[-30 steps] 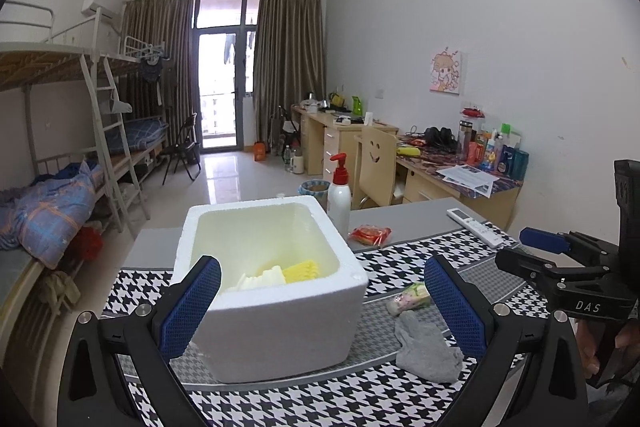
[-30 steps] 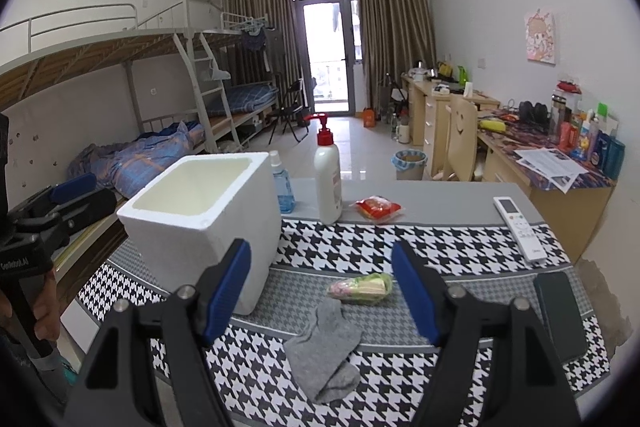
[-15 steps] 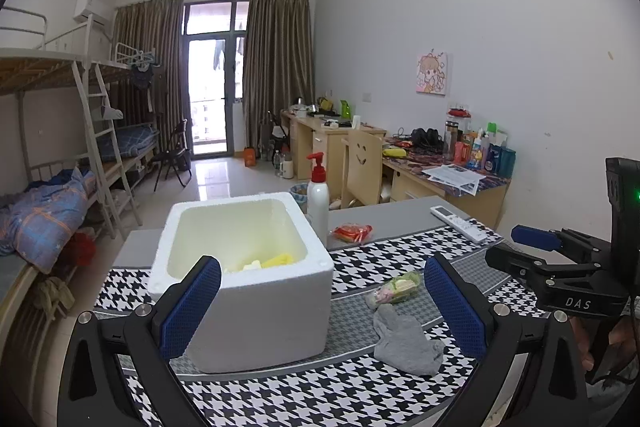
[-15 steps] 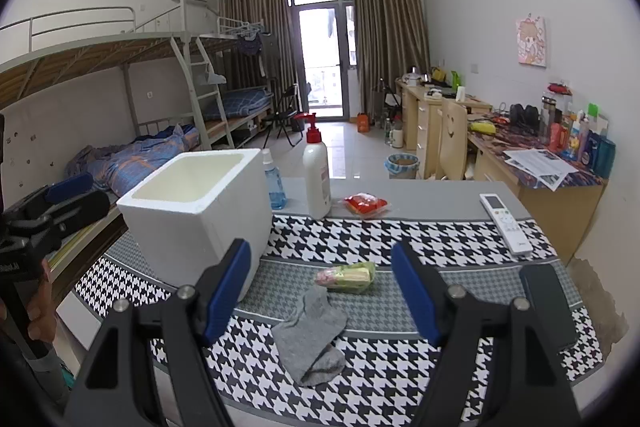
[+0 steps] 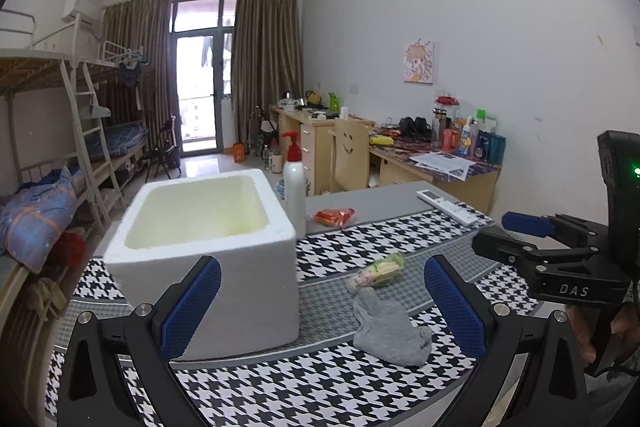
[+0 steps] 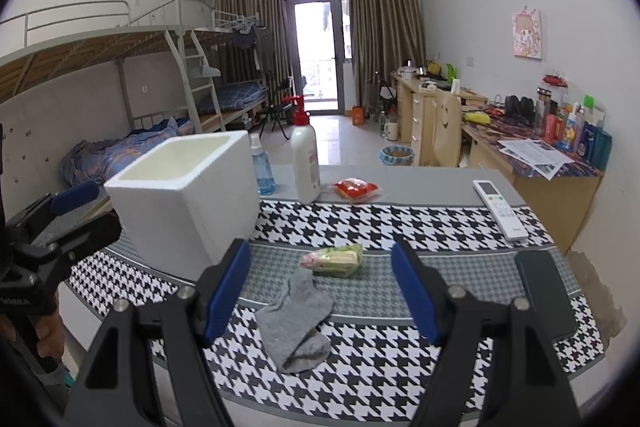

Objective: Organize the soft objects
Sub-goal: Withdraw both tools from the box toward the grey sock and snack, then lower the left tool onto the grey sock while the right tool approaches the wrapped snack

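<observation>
A grey sock lies crumpled on the houndstooth cloth, right of a white foam box. A small clear packet with green and pink contents lies just behind the sock. My left gripper is open and empty, held back from the box and sock. My right gripper is open and empty, above the sock's near side. The box's inside is hidden from both views.
A white pump bottle, a blue spray bottle and a red snack packet stand behind the box. A white remote and a dark phone lie at the right. The table's front edge is near.
Both grippers have pulled back and lowered, so the box's contents no longer show in the left view. The sock, packet and box have not moved. Both grippers stay open.
</observation>
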`<state>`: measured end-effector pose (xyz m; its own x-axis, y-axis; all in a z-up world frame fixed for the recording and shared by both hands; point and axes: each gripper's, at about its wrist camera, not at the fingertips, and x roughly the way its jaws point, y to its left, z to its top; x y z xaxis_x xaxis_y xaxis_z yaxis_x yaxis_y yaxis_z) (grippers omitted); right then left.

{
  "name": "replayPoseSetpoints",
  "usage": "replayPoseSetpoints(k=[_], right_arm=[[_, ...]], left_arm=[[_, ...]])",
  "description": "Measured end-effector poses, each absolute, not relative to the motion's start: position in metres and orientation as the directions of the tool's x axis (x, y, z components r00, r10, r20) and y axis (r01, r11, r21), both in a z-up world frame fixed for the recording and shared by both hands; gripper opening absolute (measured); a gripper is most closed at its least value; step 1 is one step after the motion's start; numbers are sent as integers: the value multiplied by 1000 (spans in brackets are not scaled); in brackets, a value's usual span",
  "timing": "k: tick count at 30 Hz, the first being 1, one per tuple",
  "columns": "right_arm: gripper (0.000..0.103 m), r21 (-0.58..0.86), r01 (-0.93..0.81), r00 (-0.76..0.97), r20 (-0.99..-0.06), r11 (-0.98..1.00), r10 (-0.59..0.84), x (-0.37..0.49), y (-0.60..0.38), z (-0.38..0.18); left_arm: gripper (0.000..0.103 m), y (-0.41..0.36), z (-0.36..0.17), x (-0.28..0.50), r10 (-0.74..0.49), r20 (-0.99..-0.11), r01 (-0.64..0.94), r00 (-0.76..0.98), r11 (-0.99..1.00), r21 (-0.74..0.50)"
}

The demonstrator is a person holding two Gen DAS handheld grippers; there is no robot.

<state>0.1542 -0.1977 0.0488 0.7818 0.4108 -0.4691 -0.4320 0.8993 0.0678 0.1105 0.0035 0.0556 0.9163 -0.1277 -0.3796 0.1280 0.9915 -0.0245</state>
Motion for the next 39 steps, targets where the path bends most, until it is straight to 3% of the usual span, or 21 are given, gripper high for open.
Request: replayPoseSetpoints(k=[22, 39], right_arm=[[76, 110, -420, 746, -523, 901, 412, 168, -220, 16], [76, 138, -395, 678, -623, 908, 390, 186, -236, -13]], left_arm=[[102, -34, 5, 134, -167, -475, 167, 864, 985, -43], [102, -65, -38, 162, -171, -593, 176, 787, 983, -50]])
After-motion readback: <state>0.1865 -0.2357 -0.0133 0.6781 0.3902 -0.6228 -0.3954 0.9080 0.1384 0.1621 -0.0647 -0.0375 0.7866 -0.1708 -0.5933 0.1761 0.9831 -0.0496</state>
